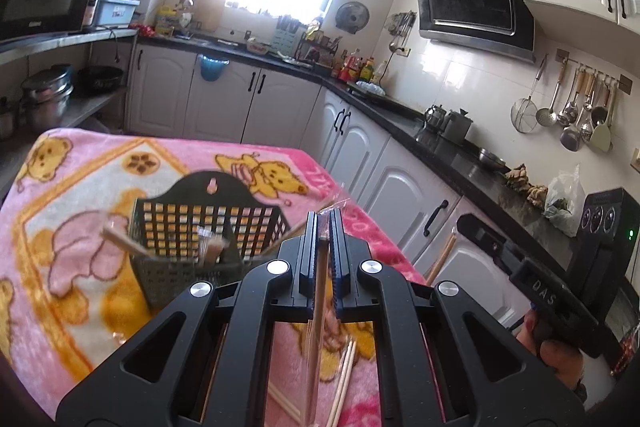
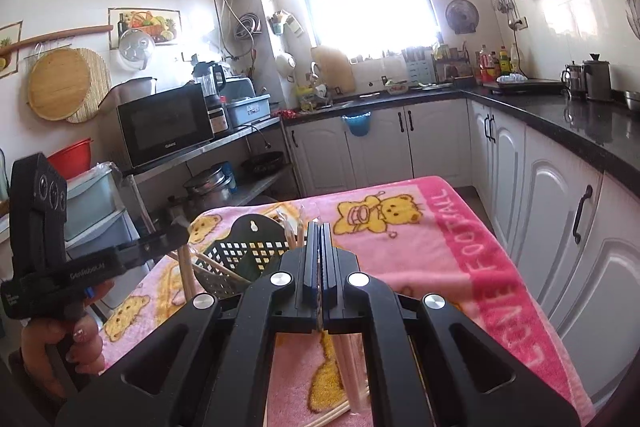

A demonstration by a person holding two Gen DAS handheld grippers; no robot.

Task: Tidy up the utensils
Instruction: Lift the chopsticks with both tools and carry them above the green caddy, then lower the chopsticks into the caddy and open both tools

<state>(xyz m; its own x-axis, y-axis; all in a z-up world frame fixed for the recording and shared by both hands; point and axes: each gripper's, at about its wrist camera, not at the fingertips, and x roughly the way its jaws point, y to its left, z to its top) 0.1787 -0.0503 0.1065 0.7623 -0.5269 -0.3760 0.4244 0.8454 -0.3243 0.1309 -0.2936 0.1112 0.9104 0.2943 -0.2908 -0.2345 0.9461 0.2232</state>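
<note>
A black perforated utensil basket (image 1: 208, 227) stands on a pink bear-print towel (image 1: 80, 195) and holds several wooden chopsticks (image 1: 124, 243). My left gripper (image 1: 325, 217) is shut on a wrapped pair of chopsticks (image 1: 318, 327), held upright just right of the basket. My right gripper (image 2: 319, 227) is shut on another wrapped pair of chopsticks (image 2: 348, 367), close behind the basket (image 2: 244, 259). The right gripper also shows at the right of the left wrist view (image 1: 460, 223), the left one at the left of the right wrist view (image 2: 176, 233). Loose chopsticks (image 1: 344, 379) lie on the towel below.
The towel-covered table (image 2: 460, 227) stands in a kitchen. White cabinets under a dark counter (image 2: 580, 123) run along the right. A metal shelf with a microwave (image 2: 164, 125) and pots stands at the left. Hanging ladles (image 1: 576, 111) are on the right wall.
</note>
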